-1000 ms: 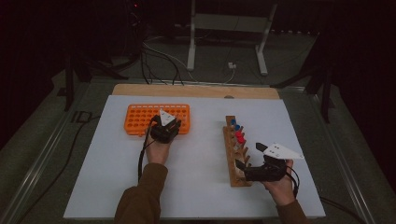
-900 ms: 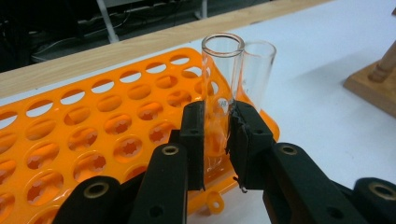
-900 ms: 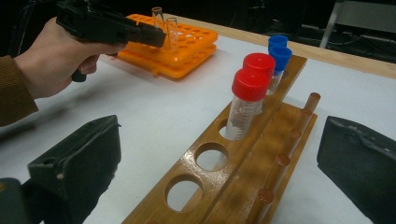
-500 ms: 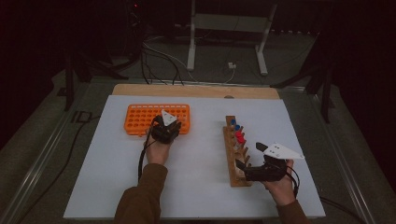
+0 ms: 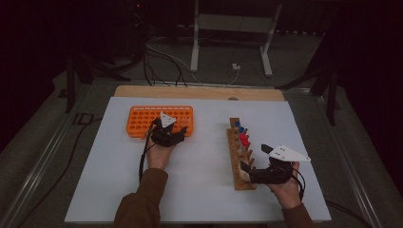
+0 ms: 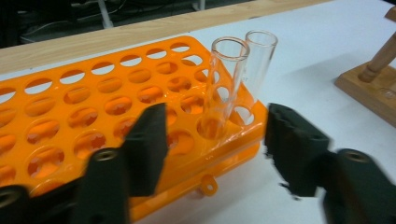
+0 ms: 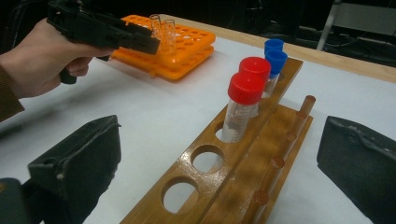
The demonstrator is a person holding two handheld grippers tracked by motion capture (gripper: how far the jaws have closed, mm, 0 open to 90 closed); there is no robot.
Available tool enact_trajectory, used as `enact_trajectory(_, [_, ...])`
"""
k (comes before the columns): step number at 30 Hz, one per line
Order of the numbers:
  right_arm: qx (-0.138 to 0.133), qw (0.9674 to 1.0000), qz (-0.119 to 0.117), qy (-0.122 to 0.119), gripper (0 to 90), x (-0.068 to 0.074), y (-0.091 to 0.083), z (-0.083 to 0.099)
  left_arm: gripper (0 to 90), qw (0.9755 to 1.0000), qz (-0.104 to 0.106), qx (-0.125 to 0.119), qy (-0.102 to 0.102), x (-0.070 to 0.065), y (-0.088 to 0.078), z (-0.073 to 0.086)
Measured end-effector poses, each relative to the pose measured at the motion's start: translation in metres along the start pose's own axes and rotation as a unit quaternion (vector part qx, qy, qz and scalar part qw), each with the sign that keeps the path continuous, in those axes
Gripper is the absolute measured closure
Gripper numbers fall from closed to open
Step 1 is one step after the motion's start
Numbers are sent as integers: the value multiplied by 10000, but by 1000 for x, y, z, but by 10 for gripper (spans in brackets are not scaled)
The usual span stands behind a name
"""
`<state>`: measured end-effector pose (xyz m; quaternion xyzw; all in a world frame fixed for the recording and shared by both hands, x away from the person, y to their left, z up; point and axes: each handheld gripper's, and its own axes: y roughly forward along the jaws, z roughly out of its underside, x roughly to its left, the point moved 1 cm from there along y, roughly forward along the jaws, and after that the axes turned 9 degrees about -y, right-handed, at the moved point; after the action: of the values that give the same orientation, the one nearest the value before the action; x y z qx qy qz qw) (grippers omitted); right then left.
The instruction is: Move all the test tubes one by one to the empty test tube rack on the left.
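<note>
Left claw just opened around a clear glass tube — in the glossy orange rack — right claw apart.

We see two black claws, one in each hand. The left claw carries a small pale three-cornered plate on top, and a dark cable trails from it back along the forearm. The right claw bears a larger pale plate of the same shape. Each has two blocky matt black jaws with rough pads, fixed to arms that show round screw heads (plainest in the left gripper view). Both sleeves are brown, reaching to the wrist
</note>
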<state>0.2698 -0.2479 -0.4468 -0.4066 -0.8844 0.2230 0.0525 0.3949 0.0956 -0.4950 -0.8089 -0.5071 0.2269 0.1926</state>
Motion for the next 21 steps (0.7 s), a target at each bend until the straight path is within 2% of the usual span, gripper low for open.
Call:
enact_trajectory(7, [15,10000,-5,-42,1,-1,0,-5,201,9991,289,-107,-283,-1,-15,4])
enact_trajectory(10, [45,9999,-13,-98,17,-2,2,-9,153,9986,369,-192,-331,-3,-23,5])
enact_trajectory(13, [51,9999,-27,-110,33,-4,5,-12,61,9976,469,-319,-395,-6,-31,5])
enact_trajectory(15, [67,9999,-38,-116,47,-5,8,-14,10,9971,483,-417,-410,-8,-36,6])
enact_trajectory(17, [107,9999,-40,-102,64,-6,11,-15,2,9972,466,-452,-373,-10,-39,7])
enact_trajectory(18, [137,9999,-32,-100,80,-7,13,-16,2,9972,484,-491,-287,-13,-44,9])
enact_trajectory(21, [242,9997,24,-80,162,-8,19,-16,3,9969,515,-564,-199,-17,-50,11])
